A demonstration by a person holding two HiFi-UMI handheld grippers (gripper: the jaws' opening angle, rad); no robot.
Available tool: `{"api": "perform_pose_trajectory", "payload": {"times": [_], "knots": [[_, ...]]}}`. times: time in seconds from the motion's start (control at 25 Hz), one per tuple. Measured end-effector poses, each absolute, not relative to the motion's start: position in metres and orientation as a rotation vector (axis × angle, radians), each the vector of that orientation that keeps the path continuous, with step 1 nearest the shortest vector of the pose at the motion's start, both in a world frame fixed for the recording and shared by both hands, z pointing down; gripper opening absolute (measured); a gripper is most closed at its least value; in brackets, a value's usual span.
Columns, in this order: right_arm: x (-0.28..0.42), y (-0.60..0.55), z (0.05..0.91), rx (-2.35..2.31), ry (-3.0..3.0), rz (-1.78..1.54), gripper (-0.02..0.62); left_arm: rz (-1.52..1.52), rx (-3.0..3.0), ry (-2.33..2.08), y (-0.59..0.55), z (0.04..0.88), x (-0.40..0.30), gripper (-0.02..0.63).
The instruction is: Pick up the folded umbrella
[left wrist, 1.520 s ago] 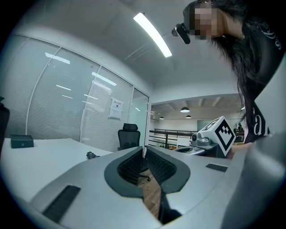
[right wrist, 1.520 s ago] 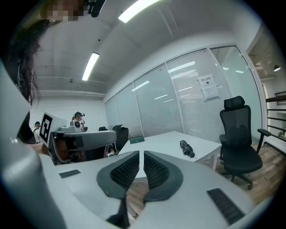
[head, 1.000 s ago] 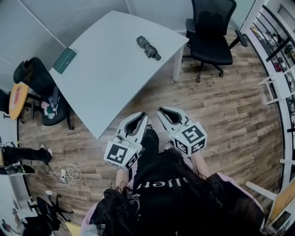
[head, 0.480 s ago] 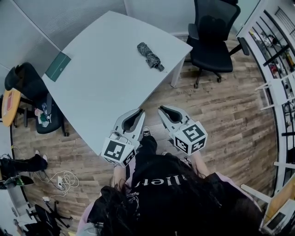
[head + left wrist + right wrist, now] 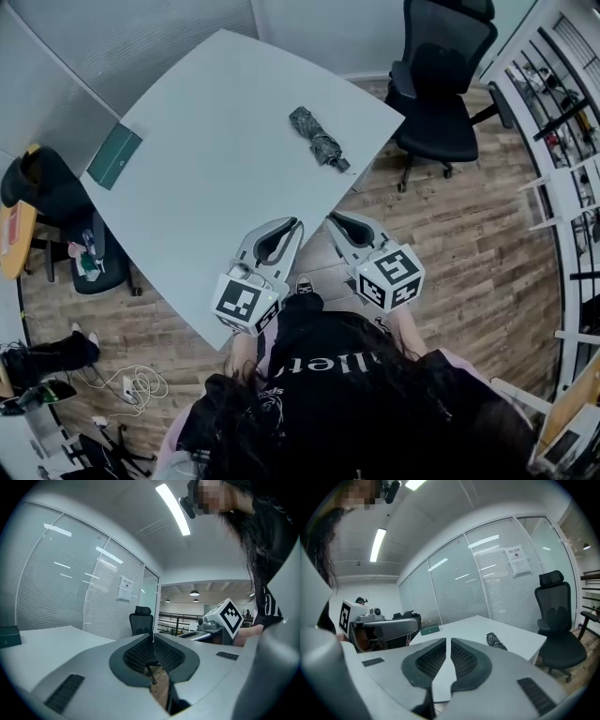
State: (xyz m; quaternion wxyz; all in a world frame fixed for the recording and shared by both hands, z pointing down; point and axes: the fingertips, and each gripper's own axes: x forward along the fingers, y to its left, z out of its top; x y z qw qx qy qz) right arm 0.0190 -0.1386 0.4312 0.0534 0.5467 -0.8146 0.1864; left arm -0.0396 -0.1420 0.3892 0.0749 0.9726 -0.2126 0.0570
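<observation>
An office with blinded glass partitions and a wood floor, a pale table [image 5: 187, 187] set at an angle and a black chair [image 5: 441, 84] by its far corner. The umbrella [image 5: 319, 138] lies folded on the tabletop, close to the edge on the chair side, well apart from the person standing at the near edge. The left gripper [image 5: 294, 223] and right gripper [image 5: 334, 217] are held side by side in front of the person, pointing roughly at the umbrella, both clenched with nothing between the jaws. From where I stand the main risk is arriving with the jaws like that: shut tips would only shove the umbrella, and so near the edge a shove could roll it off towards the chair. The other worry is the loose, crumpled fabric; a pinch that catches only a fold, not the body, would likely slip or let it sag on the lift
</observation>
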Motion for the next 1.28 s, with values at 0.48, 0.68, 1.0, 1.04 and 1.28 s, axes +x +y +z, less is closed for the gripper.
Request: {"api": "perform_pose_trajectory", "payload": {"times": [0.48, 0.68, 1.0, 1.04, 1.28], "knots": [[0.012, -0.188, 0.454, 1.66, -2.387, 0.591, 0.043, 0.182, 2.891, -0.579, -0.184, 0.407, -0.047, 0.044], [0.021, -0.202, 0.461, 1.663, -2.368, 0.604, 0.043, 0.184, 2.883, -0.592, -0.194, 0.409, -0.046, 0.044], [0.06, -0.25, 0.471, 1.651, -2.361, 0.567, 0.043, 0.187, 2.846, -0.714, -0.229, 0.412, -0.036, 0.044], [0.066, -0.258, 0.472, 1.643, -2.358, 0.567, 0.043, 0.183, 2.839, -0.735, -0.235, 0.411, -0.034, 0.044], [0.104, -0.307, 0.501, 1.568, -2.307, 0.591, 0.043, 0.173, 2.799, -0.827, -0.265, 0.413, -0.013, 0.044]]}}
